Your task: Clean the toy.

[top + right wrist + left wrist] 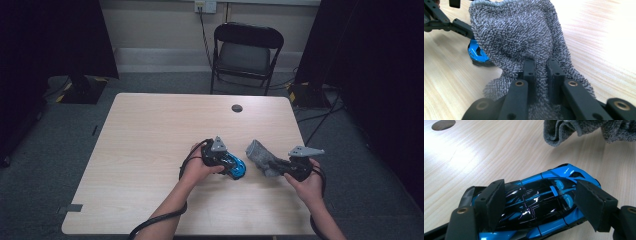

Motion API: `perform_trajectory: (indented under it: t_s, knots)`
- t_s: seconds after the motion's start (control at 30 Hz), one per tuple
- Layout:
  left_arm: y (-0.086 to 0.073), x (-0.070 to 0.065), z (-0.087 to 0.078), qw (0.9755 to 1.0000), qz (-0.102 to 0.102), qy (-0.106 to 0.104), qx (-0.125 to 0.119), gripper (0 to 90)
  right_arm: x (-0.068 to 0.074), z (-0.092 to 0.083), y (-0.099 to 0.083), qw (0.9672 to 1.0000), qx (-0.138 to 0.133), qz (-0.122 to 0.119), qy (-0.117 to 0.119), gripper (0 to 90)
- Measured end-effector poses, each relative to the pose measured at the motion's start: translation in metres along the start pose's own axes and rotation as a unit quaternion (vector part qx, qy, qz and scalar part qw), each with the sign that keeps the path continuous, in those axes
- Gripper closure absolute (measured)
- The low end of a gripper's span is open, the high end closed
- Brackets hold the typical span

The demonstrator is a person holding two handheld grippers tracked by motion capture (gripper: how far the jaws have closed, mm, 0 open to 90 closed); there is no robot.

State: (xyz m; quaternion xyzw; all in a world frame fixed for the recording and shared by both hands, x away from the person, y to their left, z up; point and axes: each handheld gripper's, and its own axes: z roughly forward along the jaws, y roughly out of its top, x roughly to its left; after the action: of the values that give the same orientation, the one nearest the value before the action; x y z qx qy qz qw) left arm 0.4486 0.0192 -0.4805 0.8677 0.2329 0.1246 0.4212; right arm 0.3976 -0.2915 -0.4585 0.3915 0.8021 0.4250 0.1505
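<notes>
Two grippers, one toy car, one grey cloth, one table, one chair. Landmark: the car (236, 167), blue and black, lying on the table (150, 135) near its front edge, right of centre. Left gripper (231, 165): jaws set on either flank of the car, pads against its sides, clamped on it; the left gripper view shows the glossy black roof and blue panels between the pads (495, 203), detail that the high view reduces to a blue patch. Right gripper (272, 166): just right of the car, jaws drawn together on a fold of the cloth (260, 154), which stands bunched up above them, close beside the car; whether it touches the car cannot be told. The right gripper view shows the cloth's looped terry pile and the car's blue nose (477, 53) under its left edge. High view alone gives two hands, the round dark grommet (237, 108) on the table's far side from the car, and the folding chair (246, 52) beyond it.
</notes>
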Motion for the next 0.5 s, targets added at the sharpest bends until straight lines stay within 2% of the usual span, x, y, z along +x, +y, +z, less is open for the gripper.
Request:
perform_trajectory:
  t_s: [0.3,0.4,0.5]
  knots:
    - [0.000,0.000,0.000,1.0000,0.001,0.000,0.001,24.8,0.008,-0.008,-0.001,0.9999,-0.002,-0.011,0.012,80.4]
    - [0.000,0.000,0.000,1.0000,0.001,-0.001,0.001,24.8,0.012,-0.011,-0.003,0.9997,-0.006,-0.009,0.024,80.4]
    - [0.000,0.000,0.000,1.0000,0.001,-0.001,0.001,24.8,0.016,-0.013,-0.004,0.9994,-0.004,-0.017,0.029,80.3]
